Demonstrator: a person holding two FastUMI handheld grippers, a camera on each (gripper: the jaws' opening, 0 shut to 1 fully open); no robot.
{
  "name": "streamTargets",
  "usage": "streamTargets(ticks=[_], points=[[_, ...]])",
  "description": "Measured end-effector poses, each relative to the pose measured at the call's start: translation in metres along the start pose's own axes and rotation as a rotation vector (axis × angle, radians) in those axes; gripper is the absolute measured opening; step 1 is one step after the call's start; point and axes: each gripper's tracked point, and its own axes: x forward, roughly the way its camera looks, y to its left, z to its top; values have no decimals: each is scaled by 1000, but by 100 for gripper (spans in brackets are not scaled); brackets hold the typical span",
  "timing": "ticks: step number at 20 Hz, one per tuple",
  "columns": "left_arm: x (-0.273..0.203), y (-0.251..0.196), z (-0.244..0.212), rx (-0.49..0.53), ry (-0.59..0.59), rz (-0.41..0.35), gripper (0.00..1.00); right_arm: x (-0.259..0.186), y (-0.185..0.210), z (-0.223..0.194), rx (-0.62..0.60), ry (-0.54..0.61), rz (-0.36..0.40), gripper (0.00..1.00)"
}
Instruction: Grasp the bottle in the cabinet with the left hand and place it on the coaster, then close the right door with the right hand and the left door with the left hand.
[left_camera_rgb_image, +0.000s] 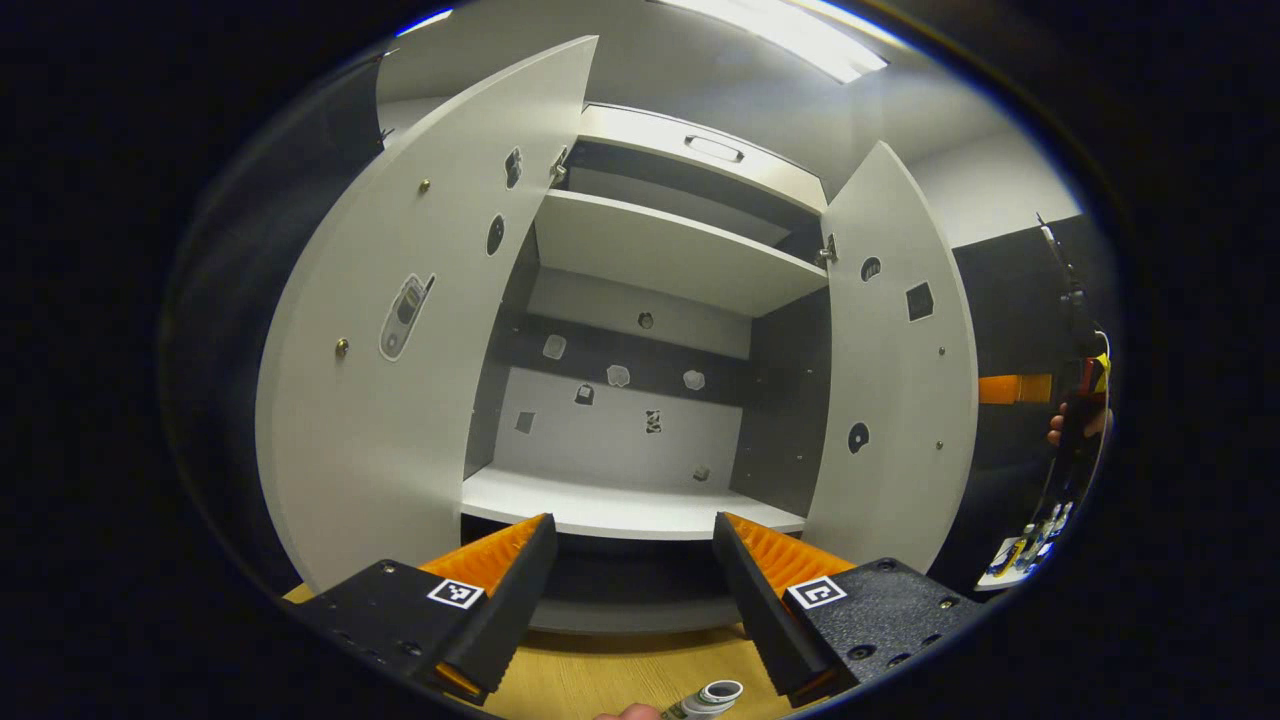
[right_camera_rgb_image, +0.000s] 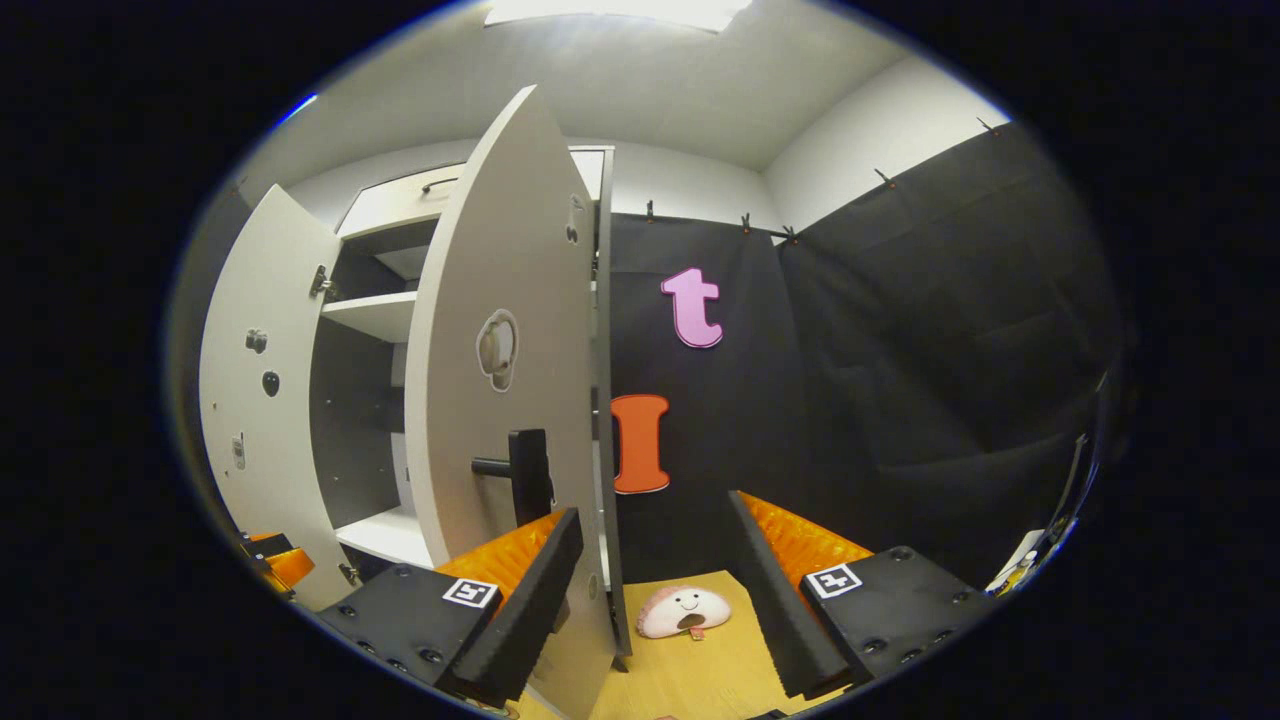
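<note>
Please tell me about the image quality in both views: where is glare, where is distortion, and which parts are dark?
Left gripper view: the ceiling light glares white; fisheye bends the left door and right door into curves; the cabinet interior is evenly lit and sharp.
Right gripper view: the ceiling light is overexposed; the right door bulges; the plush toy on the table is clear.

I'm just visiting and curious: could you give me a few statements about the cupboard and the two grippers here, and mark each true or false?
1. Both cabinet doors stand open. True: the left door and the right door are swung out.
2. A bottle stands on the lower shelf. False: the shelf is bare.
3. The left gripper is clamped on something. False: its fingers are apart with nothing between them.
4. The right gripper is open near the right door's edge. True.
5. The right door has a dark handle. True.
</note>
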Motion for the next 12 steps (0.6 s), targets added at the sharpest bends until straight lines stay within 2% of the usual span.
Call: streamTargets(ticks=[6,12], points=[[-8,27,7,6,-12,43,95,20,70,-10,88,21,168,95],[-26,59,17,15,-26,135,95,50,139,-26,164,66,314,96]])
